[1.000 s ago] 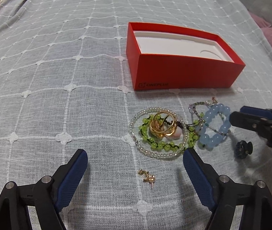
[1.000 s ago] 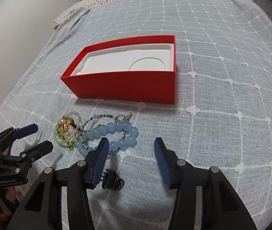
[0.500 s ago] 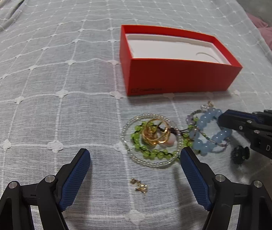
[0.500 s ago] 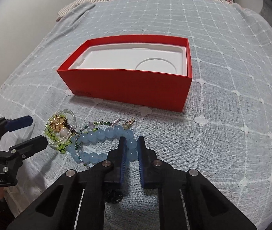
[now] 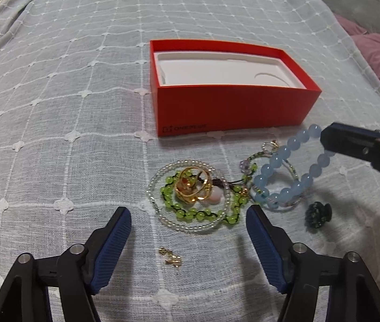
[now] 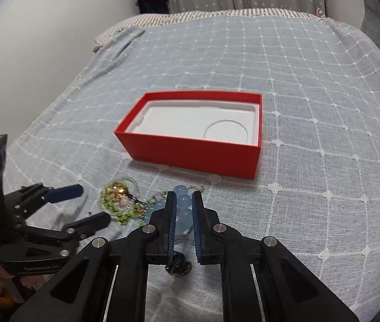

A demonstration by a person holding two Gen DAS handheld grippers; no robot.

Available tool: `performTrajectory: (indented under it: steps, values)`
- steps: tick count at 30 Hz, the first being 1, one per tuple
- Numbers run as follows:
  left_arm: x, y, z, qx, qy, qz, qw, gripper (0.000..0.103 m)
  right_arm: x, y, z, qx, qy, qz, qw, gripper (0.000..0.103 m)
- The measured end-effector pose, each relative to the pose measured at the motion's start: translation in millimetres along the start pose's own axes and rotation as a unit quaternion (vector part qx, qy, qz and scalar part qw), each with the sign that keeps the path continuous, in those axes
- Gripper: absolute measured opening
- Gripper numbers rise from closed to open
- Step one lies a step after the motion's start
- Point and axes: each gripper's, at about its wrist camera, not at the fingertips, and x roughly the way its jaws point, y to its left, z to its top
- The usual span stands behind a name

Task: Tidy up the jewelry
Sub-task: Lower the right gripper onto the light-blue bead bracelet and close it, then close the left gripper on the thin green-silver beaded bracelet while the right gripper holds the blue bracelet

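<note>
On the bedspread (image 5: 55,107): red box (image 5: 232,107) lies open, well beyond the jewelry.
Blue bead bracelet (image 5: 283,171): near side on the cloth, far side pinched in the right gripper (image 6: 184,209); probably slick, elastic-strung, best held across one bead.
Left gripper (image 5: 188,230): spread wide, holding nothing.
Gold charm (image 5: 171,257): tiny, light.
</note>
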Motion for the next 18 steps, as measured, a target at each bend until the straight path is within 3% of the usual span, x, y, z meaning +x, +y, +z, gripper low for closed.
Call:
performTrajectory:
  steps: [9, 15, 18]
  values:
    - [-3.4, -19.6, 3.3, -0.006, 0.009, -0.043, 0.9990, 0.042, -42.6, -2.1, 4.5, 0.004, -0.047, 0.001, 0.999, 0.012]
    - [12.1, -41.9, 2.6, -0.022, 0.045, -0.094, 0.9943, 0.036, -52.1, -20.0, -2.9, 0.021, -0.043, -0.006, 0.999, 0.012]
    - [23.7, -51.2, 0.0, -0.029, 0.062, -0.085, 0.9941, 0.036, -53.5, -25.7, -9.1, 0.020, -0.037, -0.011, 0.999, 0.012]
